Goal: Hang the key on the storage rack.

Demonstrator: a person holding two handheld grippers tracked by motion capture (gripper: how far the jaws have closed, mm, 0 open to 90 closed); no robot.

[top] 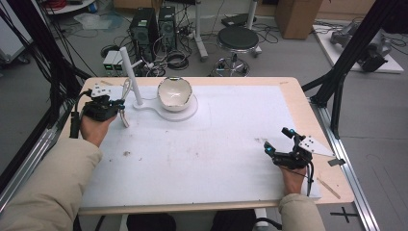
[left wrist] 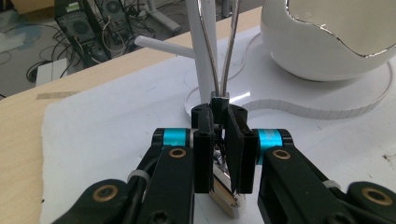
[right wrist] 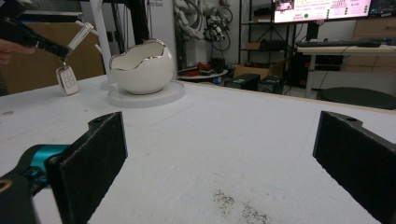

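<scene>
Left tool (top: 118, 107) sits at the far left of the surface (top: 216, 159), jaws pressed together and pinching the metal loop (left wrist: 219, 60) of a key fob (left wrist: 226, 198). In the left gripper view the loop's two wire strands rise out from between the jaws and the fob body hangs just below them, over the white mat. In the right gripper view the fob (right wrist: 67, 79) dangles clear of the surface, to the left of the bowl. The white stand (top: 131, 72), an upright post with short side pegs, rises just beyond the left tool; its flat base (top: 185, 113) runs right and carries the eggshell-shaped white bowl (top: 174, 94) with a silver broken rim. The loop lies beside the post in the left gripper view; contact between them cannot be told. Right tool (top: 279, 144) rests at the near right of the surface, well apart from stand and bowl, jaws spread wide with nothing between them; the right gripper view looks across bare mat with a few dark specks (right wrist: 236, 205) near its jaws. Both forearms in beige sleeves (top: 48, 187) enter from the near edge
</scene>
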